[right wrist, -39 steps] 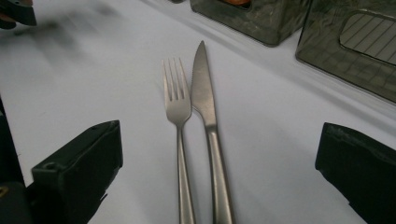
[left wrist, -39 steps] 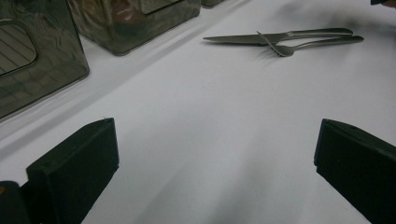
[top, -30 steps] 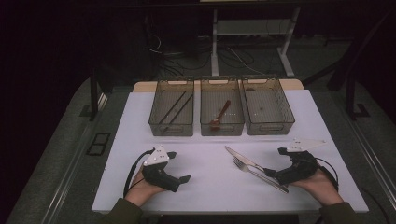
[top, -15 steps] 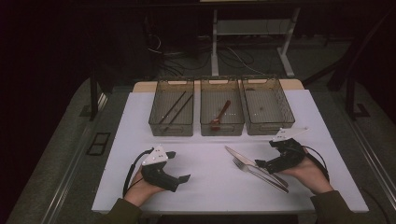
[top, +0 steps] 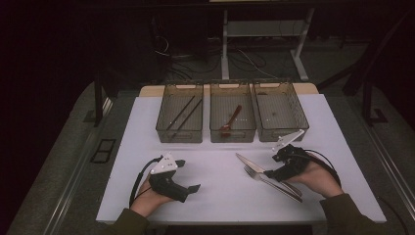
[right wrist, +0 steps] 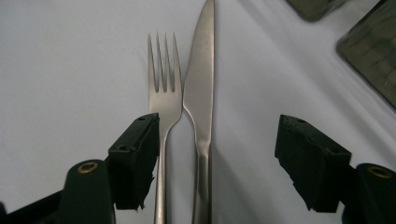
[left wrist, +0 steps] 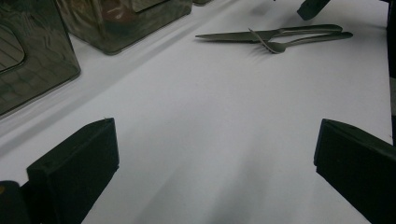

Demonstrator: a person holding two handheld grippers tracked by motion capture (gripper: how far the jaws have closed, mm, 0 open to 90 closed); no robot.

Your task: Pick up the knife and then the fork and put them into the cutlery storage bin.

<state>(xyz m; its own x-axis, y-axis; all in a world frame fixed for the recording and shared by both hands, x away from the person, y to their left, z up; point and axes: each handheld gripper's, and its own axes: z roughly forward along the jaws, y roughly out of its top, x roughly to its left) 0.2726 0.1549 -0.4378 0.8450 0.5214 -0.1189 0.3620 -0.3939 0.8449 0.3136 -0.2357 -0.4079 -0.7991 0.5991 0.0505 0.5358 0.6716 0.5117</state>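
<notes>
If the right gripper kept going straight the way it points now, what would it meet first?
The right gripper already straddles the fork and knife handles, its jaws just closing but not yet pressing. Straight on, it would likely slide along both toward the fork tines and blade; depth is unclear.

My table [top: 342, 147] is covered in plain white, with a tan wooden edge showing at its far side; the room around me is dim; grey floor [top: 63, 147] flanks both sides; beyond stands a white-legged desk frame [top: 225, 54], with dark cables [top: 254, 61] tangled on the floor beneath it.
</notes>
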